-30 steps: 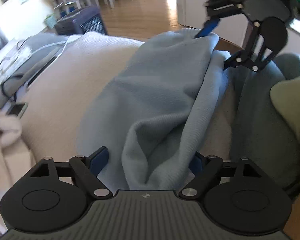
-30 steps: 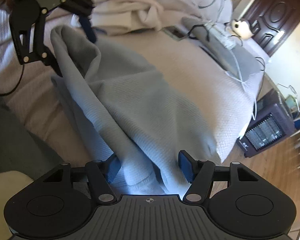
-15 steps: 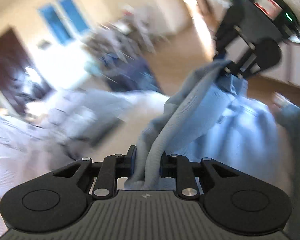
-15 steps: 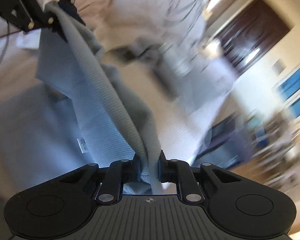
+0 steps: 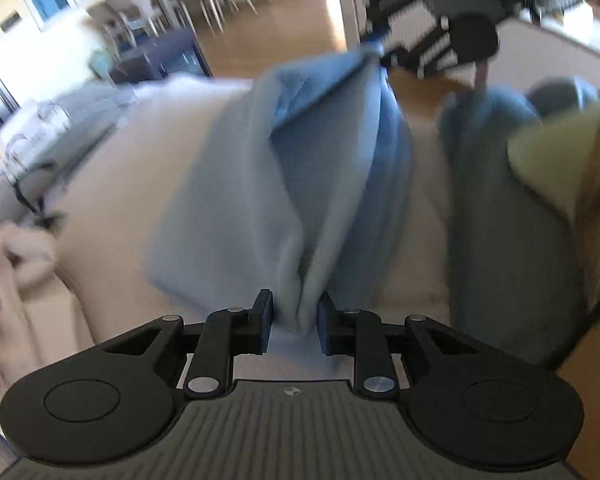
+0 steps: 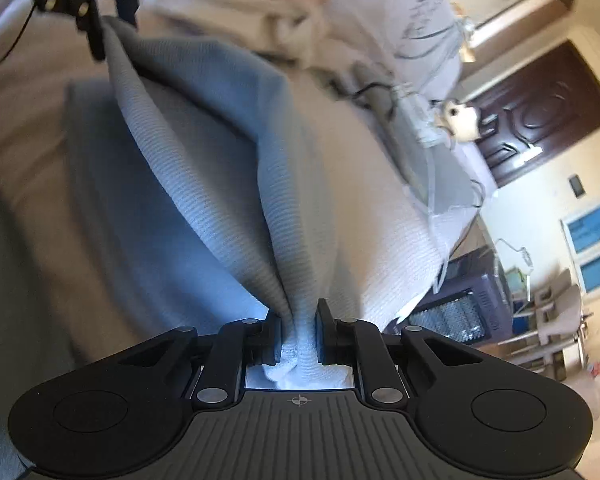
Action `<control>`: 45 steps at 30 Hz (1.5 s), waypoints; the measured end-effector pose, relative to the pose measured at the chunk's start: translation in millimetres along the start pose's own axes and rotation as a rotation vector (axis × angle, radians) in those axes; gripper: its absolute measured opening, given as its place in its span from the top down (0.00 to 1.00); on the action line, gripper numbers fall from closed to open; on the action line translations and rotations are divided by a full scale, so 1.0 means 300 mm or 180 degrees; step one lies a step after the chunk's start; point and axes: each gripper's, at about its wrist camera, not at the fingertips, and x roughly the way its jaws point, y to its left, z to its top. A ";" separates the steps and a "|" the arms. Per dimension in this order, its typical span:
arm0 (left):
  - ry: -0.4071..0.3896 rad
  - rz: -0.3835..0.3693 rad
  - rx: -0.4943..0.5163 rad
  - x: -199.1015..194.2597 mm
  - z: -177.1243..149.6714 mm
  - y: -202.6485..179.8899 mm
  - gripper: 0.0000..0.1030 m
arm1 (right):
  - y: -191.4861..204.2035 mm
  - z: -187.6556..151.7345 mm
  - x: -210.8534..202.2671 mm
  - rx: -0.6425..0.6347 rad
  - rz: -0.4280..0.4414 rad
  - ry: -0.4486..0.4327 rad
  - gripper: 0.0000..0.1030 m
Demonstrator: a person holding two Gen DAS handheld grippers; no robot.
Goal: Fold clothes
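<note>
garment [image 5: 260, 184], light blue knit, hangs stretched between my two tongs above the cream bed cover [image 5: 112, 184]. left wrist view: my left tongs [image 5: 293, 322] have just been closing and are now clamped on a bunched edge of the cloth, both pads pressing it. my right tongs [image 5: 380, 54] show blurred at the far end, where the cloth's other end meets them. a grey-blue piece [image 5: 496, 208] lies to the right, apart from the cloth.

right wrist view: my right tongs [image 6: 298, 330] have also just been closing and now pinch a gathered corner; cloth fills the gap between the pads. the left tongs [image 6: 108, 20] hold the far end. a heap of pale clothes [image 6: 260, 4] sits beyond.

judgement: soft, light, limp, ribbed and not slippery; it sags in the middle. best taken at corners or hems, as now.
</note>
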 end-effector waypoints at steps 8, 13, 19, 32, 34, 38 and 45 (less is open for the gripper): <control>0.0175 -0.0024 -0.0427 -0.022 -0.052 0.065 0.71 | 0.068 -0.028 -0.013 0.0092 0.0141 0.0173 0.59; -0.0228 -0.0112 -0.0536 -0.100 0.057 0.072 0.55 | -0.063 -0.035 -0.082 0.0924 0.0366 0.0149 0.56; -0.0093 -0.0061 -0.0117 0.039 0.148 -0.016 0.51 | -0.122 0.037 -0.178 0.1667 0.0624 -0.0026 0.60; -0.0049 0.0156 0.0186 0.094 0.130 -0.016 0.94 | -0.010 0.232 -0.022 0.0888 0.0846 -0.0164 0.95; 0.0064 0.0116 0.0229 0.030 0.103 0.002 0.94 | -0.025 0.215 -0.034 0.1043 0.1008 -0.0166 0.95; 0.0292 -0.0080 0.0191 0.004 0.051 -0.027 0.94 | -0.038 0.169 -0.056 0.1430 0.1406 -0.0183 0.95; 0.0521 -0.0206 -0.0296 0.177 -0.008 -0.028 0.88 | 0.025 0.092 0.074 0.1696 0.1707 0.0148 0.94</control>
